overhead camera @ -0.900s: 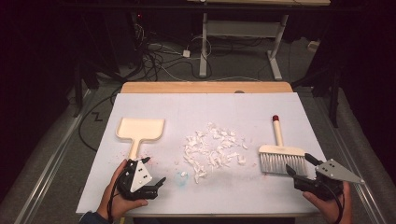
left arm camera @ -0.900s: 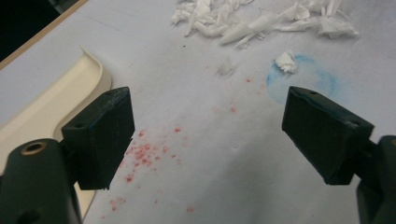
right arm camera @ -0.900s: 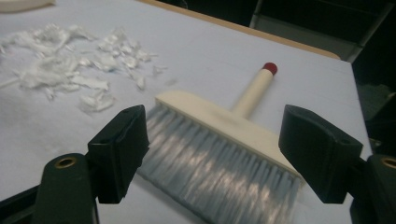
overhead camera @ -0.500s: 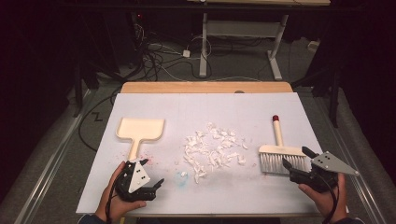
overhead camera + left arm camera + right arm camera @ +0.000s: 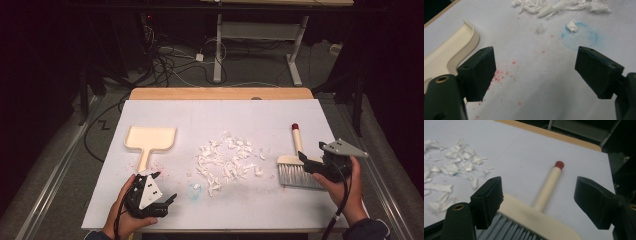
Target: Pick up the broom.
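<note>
1. The right gripper (image 5: 311,163) hovers over the brush (image 5: 295,167), its jaws spread wide on either side of the brush head and gripping nothing.
2. The brush lies flat near the right edge of the white table (image 5: 240,112), grey bristles toward the person and its red-tipped handle pointing away.
3. The left gripper (image 5: 165,192) sits low at the table's near left, jaws released and empty over bare surface.
4. The dustpan (image 5: 149,140) lies just beyond the left gripper; its handle seems to end close to the jaws, though touching is hard to judge.
5. A scatter of paper scraps (image 5: 227,160) lies between dustpan and brush.
</note>
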